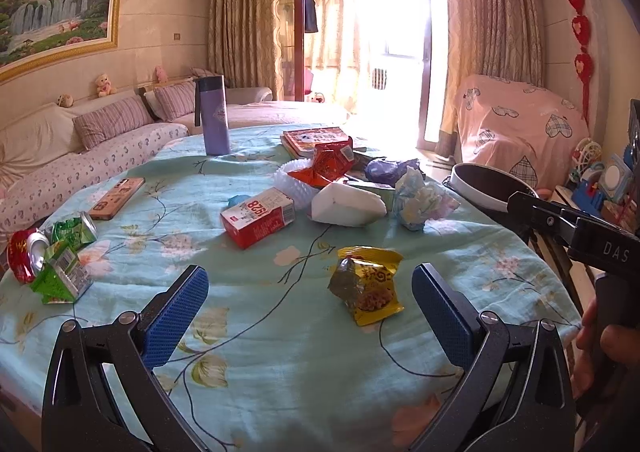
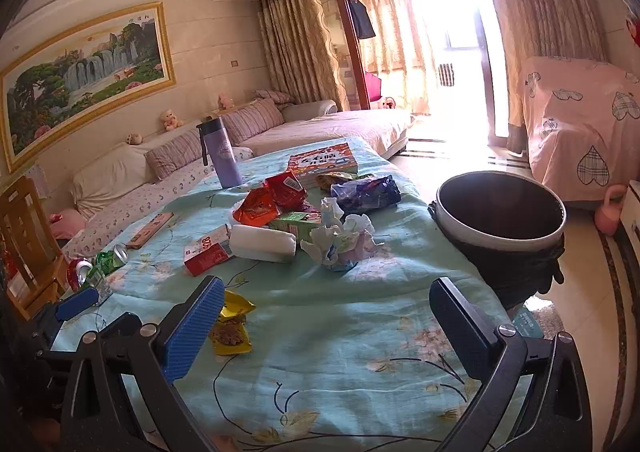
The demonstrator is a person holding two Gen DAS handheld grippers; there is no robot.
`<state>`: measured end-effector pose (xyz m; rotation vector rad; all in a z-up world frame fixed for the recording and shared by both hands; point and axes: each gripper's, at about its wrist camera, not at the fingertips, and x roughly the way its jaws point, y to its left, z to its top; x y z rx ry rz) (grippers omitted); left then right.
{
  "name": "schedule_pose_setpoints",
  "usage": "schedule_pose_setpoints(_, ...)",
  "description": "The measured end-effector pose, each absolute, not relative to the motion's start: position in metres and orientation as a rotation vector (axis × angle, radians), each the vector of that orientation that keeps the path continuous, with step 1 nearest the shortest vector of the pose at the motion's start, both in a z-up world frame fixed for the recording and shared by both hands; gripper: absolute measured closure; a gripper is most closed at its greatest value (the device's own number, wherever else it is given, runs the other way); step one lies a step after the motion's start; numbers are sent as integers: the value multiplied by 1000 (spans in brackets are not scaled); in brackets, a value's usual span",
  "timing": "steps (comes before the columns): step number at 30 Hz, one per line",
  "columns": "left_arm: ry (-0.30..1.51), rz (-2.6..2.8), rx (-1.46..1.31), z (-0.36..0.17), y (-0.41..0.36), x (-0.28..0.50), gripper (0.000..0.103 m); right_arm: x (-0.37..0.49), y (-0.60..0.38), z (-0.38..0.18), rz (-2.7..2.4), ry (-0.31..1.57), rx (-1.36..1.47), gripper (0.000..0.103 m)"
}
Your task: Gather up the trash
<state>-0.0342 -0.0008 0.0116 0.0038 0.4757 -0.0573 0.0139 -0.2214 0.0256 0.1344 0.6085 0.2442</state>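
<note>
Both tongs gaped wide, gripping nothing: left tongs (image 1: 310, 300) framed the yellow snack wrapper (image 1: 366, 284) on the bench (image 1: 280, 352); right tongs (image 2: 326, 324) hovered over bare cloth; crumpled tissue (image 2: 340, 236), red carton (image 2: 208, 252) and crushed cans (image 1: 52, 252) lay beyond; bin (image 2: 500, 244) beside the bench's right edge.

Behind the yellow snack packet (image 2: 232, 326), your right hand-held gripper (image 2: 326, 328) hides its near corner. The book (image 1: 314, 138) beyond it is partly covered by a red wrapper (image 1: 326, 166).
</note>
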Motion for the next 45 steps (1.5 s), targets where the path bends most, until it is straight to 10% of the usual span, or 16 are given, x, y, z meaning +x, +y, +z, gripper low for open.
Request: schedule_pose_setpoints(45,483,-67,7,5,-4,-33,0,9,-220,22,270,577,142,0)
